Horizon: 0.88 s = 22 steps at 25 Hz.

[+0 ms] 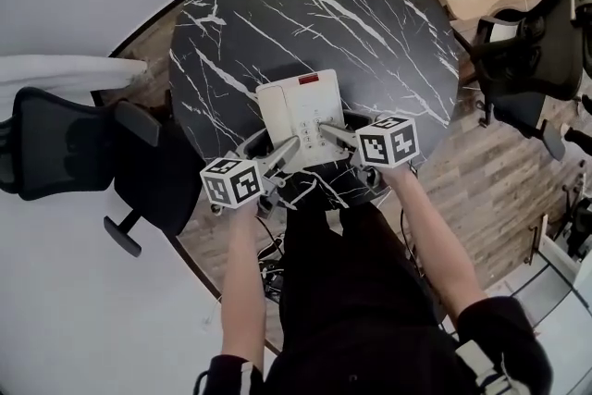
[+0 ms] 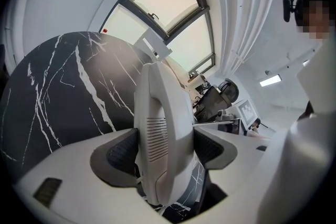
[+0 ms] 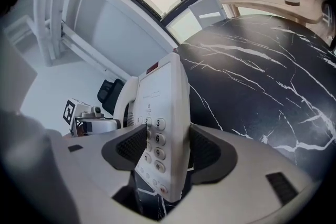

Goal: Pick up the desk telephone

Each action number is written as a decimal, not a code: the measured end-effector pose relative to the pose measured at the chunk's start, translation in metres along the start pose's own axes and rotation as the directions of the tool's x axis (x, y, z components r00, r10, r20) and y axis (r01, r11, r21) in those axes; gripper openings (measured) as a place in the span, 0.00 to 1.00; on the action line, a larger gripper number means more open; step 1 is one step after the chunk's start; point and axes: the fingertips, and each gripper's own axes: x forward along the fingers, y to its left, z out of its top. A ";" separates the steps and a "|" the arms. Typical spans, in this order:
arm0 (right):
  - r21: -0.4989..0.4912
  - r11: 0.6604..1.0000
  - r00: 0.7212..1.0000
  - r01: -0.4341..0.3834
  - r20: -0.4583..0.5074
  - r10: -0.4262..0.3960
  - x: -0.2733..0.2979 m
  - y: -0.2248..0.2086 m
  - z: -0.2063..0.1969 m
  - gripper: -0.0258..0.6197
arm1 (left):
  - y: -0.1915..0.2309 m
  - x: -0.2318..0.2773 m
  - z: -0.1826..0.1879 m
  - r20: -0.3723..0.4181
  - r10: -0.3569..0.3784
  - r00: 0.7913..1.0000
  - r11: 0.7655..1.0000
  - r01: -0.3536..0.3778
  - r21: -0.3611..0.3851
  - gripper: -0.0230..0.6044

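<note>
Plainly, in the head view, the desk telephone (image 1: pixel 301 111) is lying at the near edge of the black marbled surface (image 1: pixel 370 23). The left claw (image 1: pixel 289 146) is gripping its left side and the right claw (image 1: pixel 331 132) is clamping its right side, both reaching in from the person's side. The step in hand is likely the lift itself. It is best done by raising both claws together at one pace and holding the body level, so that nothing is tipping or sliding.

In the left gripper view, the two pads are pressing on opposite faces of the white handset (image 2: pixel 160 107), which is standing edge-on between the jaws. Squeezing handset and base as one would be guarding against the handset coming loose.

In the right gripper view, the jaws are closing on the keypad edge, one pad bearing on the number keys and the other on the underside. Dark surface is showing below the telephone's near end, so it is probably just clear, though that is not certain.
</note>
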 end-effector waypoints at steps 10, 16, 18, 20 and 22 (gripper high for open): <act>-0.013 0.999 0.998 -0.038 0.045 0.038 -0.025 0.019 0.016 0.42 | -0.023 -0.015 0.018 0.027 -0.008 1.000 1.000 0.007 0.024 0.59; -0.017 0.998 0.995 -0.063 0.080 0.064 -0.043 0.031 0.028 0.40 | -0.042 -0.025 0.035 0.052 -0.021 0.998 0.998 0.018 0.068 0.58; -0.025 0.997 0.993 -0.066 0.094 0.068 -0.048 0.036 0.032 0.39 | -0.047 -0.028 0.040 0.063 -0.028 0.998 0.997 0.023 0.079 0.58; -0.044 0.997 0.993 -0.056 0.102 0.061 -0.054 0.038 0.036 0.38 | -0.052 -0.031 0.043 0.073 -0.036 0.997 0.996 0.029 0.087 0.58; -0.070 0.996 0.992 -0.047 0.110 0.055 -0.059 0.042 0.040 0.38 | -0.056 -0.034 0.046 0.083 -0.039 0.996 0.995 0.031 0.095 0.58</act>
